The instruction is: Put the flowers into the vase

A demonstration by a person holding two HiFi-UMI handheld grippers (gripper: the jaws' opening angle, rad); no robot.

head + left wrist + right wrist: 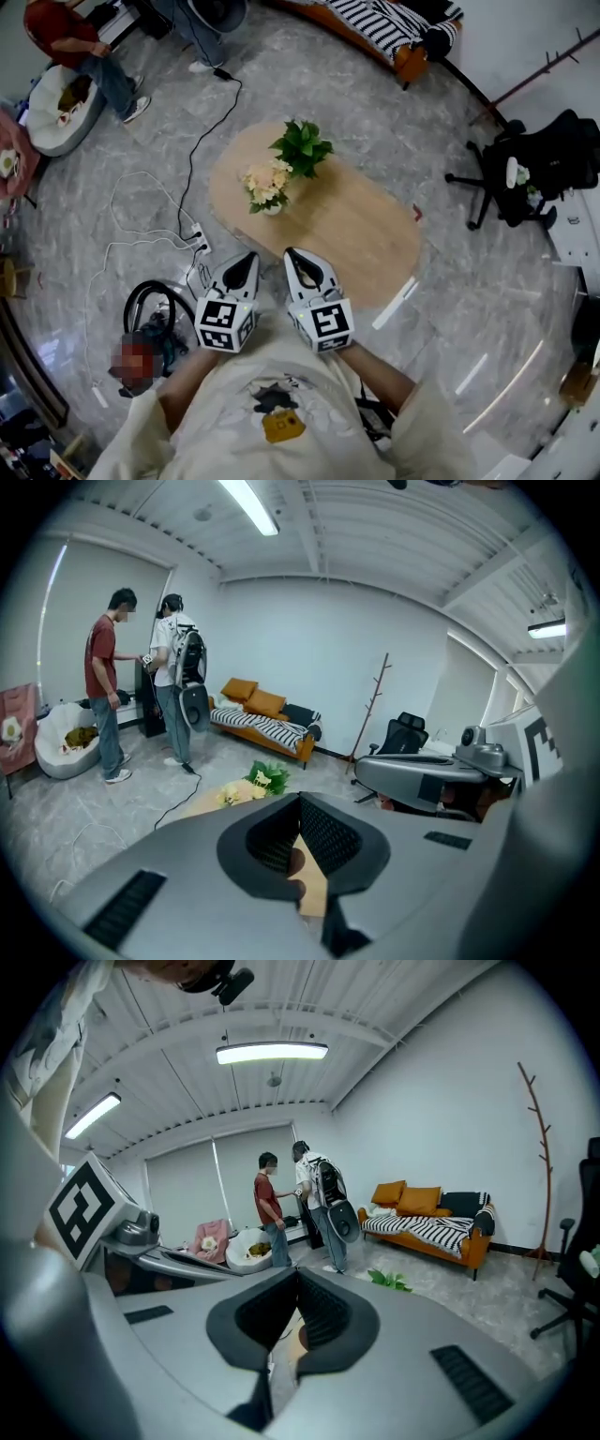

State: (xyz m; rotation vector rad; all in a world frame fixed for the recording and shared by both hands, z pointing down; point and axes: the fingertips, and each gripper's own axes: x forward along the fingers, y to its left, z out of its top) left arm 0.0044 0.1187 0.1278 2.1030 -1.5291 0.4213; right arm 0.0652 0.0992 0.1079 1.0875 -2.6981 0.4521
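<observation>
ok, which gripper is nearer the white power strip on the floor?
Left. In the head view the left gripper hangs just right of the power strip. The right gripper sits farther right, beyond the left one.

On the table (pixel 356 230), the flowers (pixel 265 180) stand in the vase (pixel 271 210) near its far left end, with a potted plant (pixel 302 145) just behind them to the right. The left gripper (pixel 248 256) and right gripper (pixel 292 253) sit side by side at the table's near edge. A power strip (pixel 200 246) lies on the floor left of the table, an office chair (pixel 548 164) stands well to the right, and a sofa (pixel 375 28) is behind
</observation>
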